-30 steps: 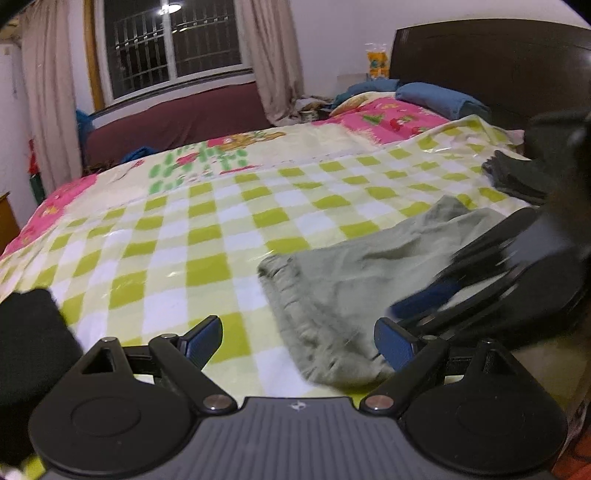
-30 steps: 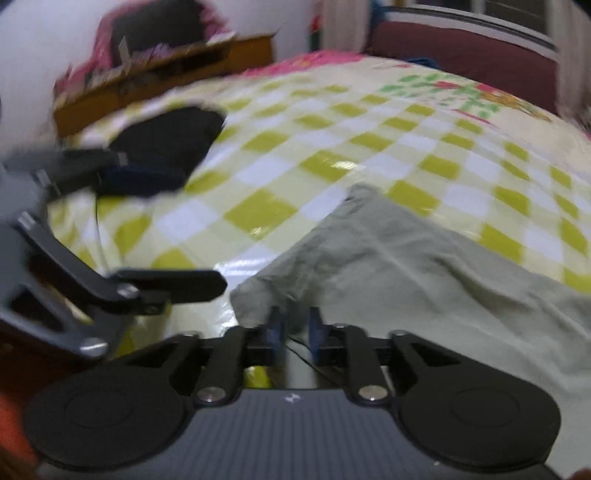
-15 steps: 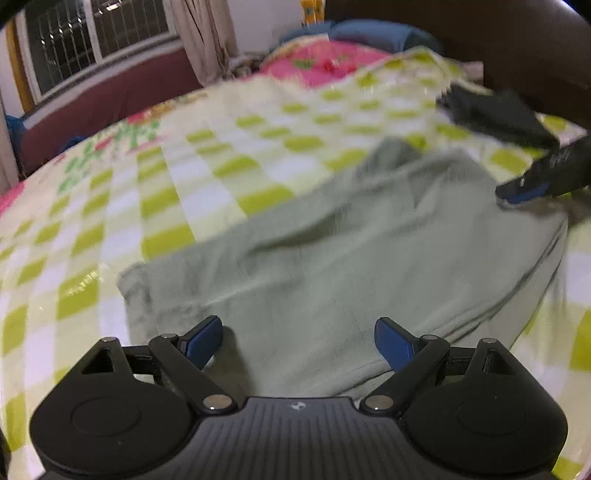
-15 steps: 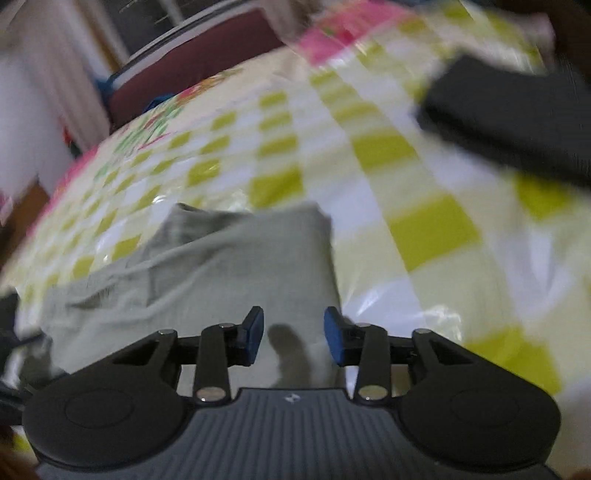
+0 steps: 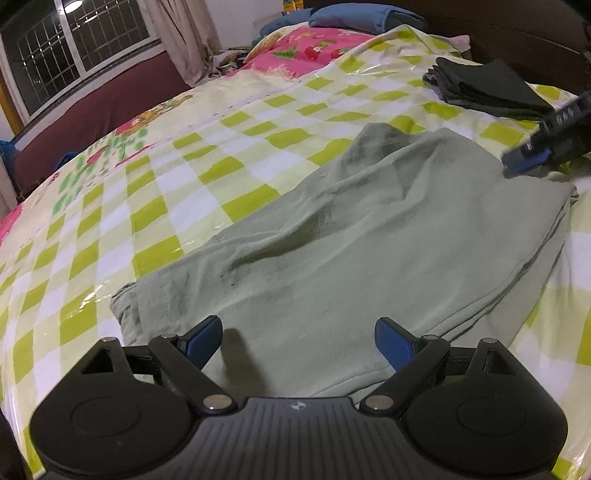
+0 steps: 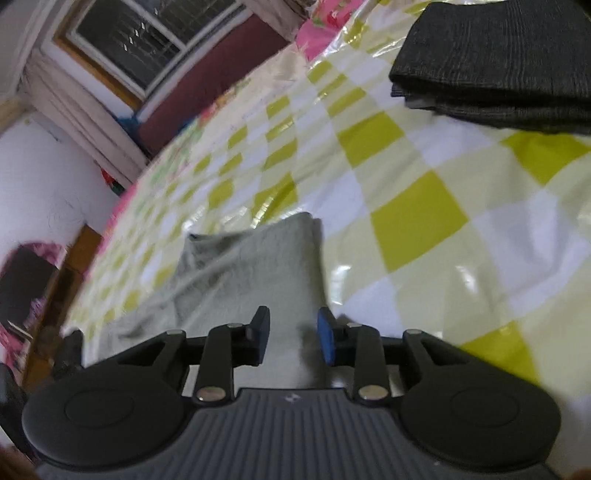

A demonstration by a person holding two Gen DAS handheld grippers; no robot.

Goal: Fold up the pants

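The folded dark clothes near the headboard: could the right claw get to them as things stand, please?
Probably yes. The right claw, its jaws closing over the green pants' edge without gripping, faces bare checkered cover up to the dark clothes; nothing lies between.

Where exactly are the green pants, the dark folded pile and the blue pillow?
green pants point(image 5: 369, 240), left wrist view, middle of the spread fabric.
dark folded pile point(image 6: 498, 62), right wrist view, top of the stack.
blue pillow point(image 5: 354, 16), left wrist view, its front face by the headboard.
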